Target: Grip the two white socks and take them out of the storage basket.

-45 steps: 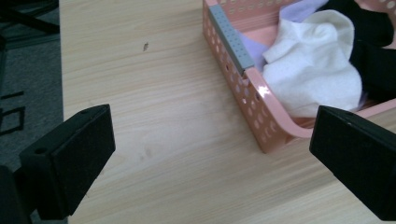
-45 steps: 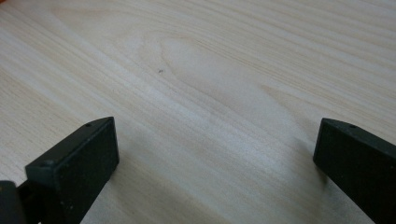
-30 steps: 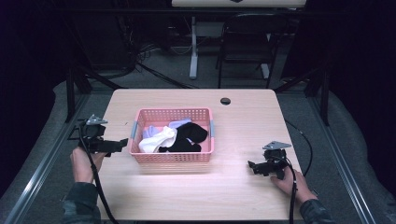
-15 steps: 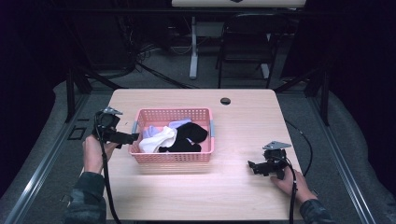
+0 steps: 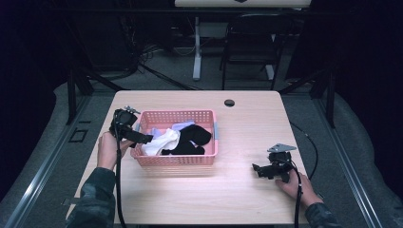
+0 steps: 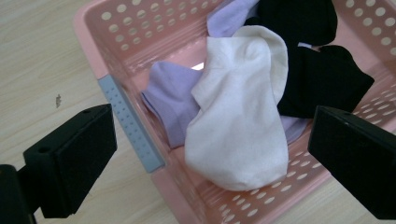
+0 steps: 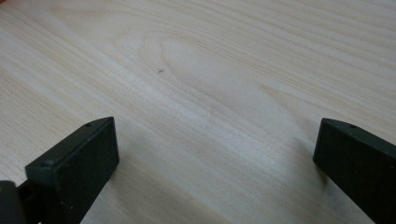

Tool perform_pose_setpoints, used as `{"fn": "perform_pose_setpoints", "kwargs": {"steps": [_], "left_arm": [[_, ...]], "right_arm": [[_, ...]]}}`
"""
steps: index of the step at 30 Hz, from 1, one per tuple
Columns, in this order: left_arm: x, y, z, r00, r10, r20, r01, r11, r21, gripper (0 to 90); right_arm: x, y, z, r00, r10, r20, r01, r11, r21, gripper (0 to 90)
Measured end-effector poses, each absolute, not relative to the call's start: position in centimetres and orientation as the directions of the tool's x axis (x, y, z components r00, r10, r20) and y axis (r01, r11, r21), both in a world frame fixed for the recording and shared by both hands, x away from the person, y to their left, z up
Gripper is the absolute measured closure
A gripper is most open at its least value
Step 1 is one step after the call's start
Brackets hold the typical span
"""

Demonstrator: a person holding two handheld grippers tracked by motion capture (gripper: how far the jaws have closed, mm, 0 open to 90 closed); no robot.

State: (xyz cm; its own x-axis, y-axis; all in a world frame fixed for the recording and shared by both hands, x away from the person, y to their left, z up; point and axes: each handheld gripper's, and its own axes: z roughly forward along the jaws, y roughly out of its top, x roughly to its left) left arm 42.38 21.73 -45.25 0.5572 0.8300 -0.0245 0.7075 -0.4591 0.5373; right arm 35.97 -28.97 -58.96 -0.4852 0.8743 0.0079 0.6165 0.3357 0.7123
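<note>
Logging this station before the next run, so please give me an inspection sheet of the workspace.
Surface: light wooden table, one dark round hole near the far edge.
Job's things: pink basket holding a white sock, lilac socks and black socks.
Clutter: nothing seen.
Grippers: left gripper open over the basket's left rim; right gripper open, low over bare table.
Cables: one trails from each gripper toward the person.
Surroundings: dark room, chair beyond the table.
</note>
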Motion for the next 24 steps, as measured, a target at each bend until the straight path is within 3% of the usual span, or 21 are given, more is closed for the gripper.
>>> {"fn": "perform_pose_setpoints", "kwargs": {"steps": [24], "left_arm": [[46.1, 15.9, -49.5, 0.613, 0.789, -0.045, 0.759, -0.572, 0.312, 15.2]], "right_arm": [[36.0, -29.0, -59.0, -0.485, 0.874, 0.008, 0.616, 0.336, 0.712, 0.0]]}}
